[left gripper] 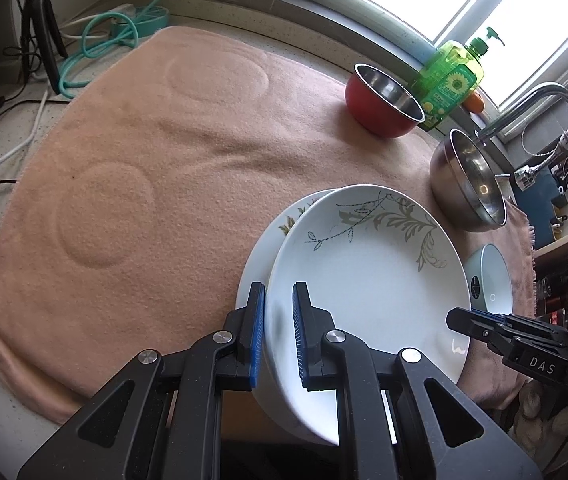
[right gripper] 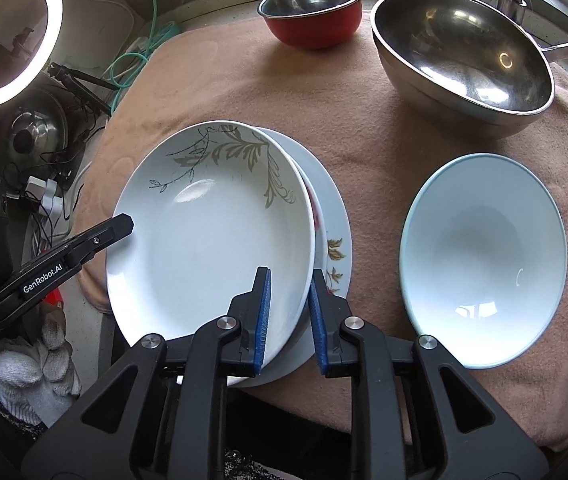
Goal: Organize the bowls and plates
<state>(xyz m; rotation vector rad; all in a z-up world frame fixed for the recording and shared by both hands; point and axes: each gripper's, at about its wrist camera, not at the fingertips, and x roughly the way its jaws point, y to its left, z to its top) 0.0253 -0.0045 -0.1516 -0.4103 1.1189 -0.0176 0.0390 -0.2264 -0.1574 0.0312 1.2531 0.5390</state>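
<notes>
A white deep plate with a grey leaf pattern [left gripper: 367,280] [right gripper: 212,232] is held tilted over a flat white flowered plate [left gripper: 276,236] [right gripper: 335,216] on the pink cloth. My left gripper [left gripper: 278,336] is shut on the deep plate's rim, one finger each side. My right gripper [right gripper: 288,316] straddles the opposite rim; its pads look a little apart from the plate. It shows side-on in the left wrist view [left gripper: 479,324]. A pale blue bowl [right gripper: 483,256] [left gripper: 491,280] sits to the right. A large steel bowl [right gripper: 463,56] [left gripper: 467,184] and a red bowl [right gripper: 311,12] [left gripper: 383,100] stand further back.
The pink cloth [left gripper: 164,184] covers the counter. A green soap bottle [left gripper: 449,80] and a faucet [left gripper: 539,120] stand by the window. A ring light [right gripper: 12,40], a pot lid [right gripper: 28,136], cables and a tripod [left gripper: 40,28] crowd the left side.
</notes>
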